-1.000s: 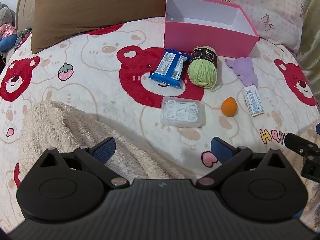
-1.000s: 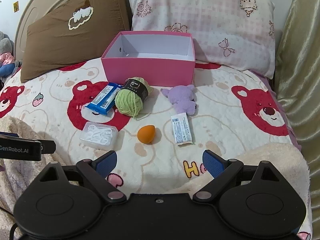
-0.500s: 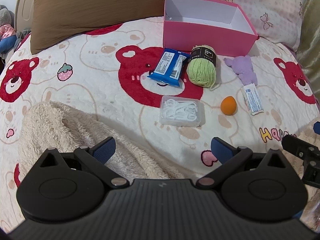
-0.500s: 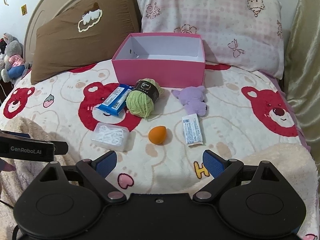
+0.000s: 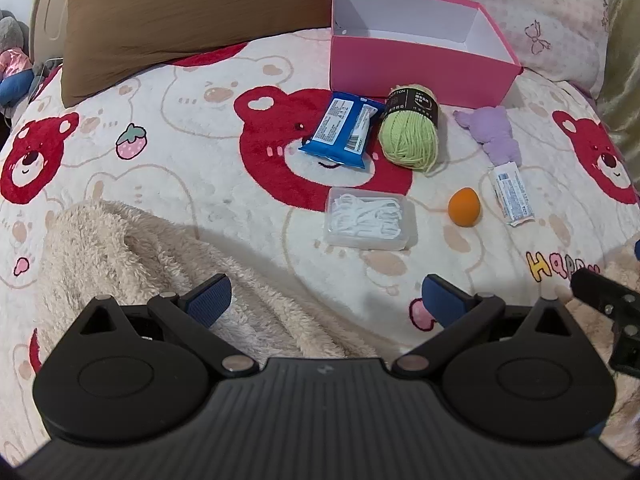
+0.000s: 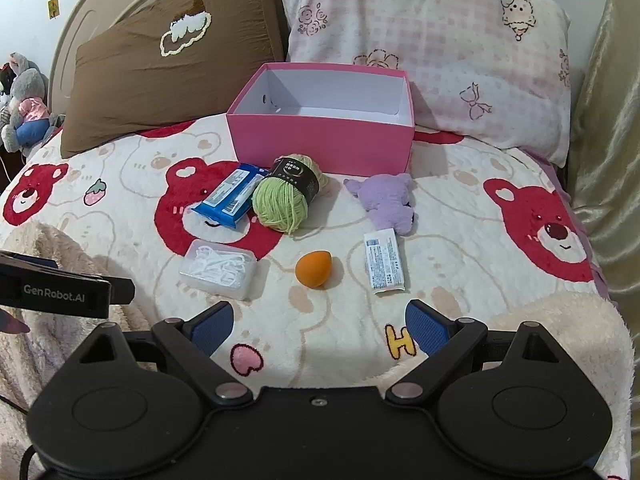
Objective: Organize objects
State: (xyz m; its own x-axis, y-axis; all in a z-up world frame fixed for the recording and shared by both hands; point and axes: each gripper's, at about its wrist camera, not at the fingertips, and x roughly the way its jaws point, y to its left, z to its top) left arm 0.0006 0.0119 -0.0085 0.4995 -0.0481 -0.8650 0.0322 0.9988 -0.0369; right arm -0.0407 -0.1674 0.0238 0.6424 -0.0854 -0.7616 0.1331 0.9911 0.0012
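Orange egg-shaped makeup sponge [image 6: 313, 269] sits on bear-print blanket [image 6: 460, 208], straight ahead of right gripper [image 6: 319, 328], nearer it than left gripper [image 5: 325, 300]. Both grippers' jaws wide apart, empty. Open pink cardboard box [image 6: 320, 152] beyond, w/ nothing visible inside.

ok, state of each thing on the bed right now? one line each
pink box: open, no lid, empty as far as visible
green yarn ball: wound, band on, loose end trailing
blue packet: sealed, lying flat
clear floss-pick case: closed, full
orange sponge: on its side
white sachet: flat, unopened
purple plush: lying down
left gripper: fingers open, empty
right gripper: fingers open, empty
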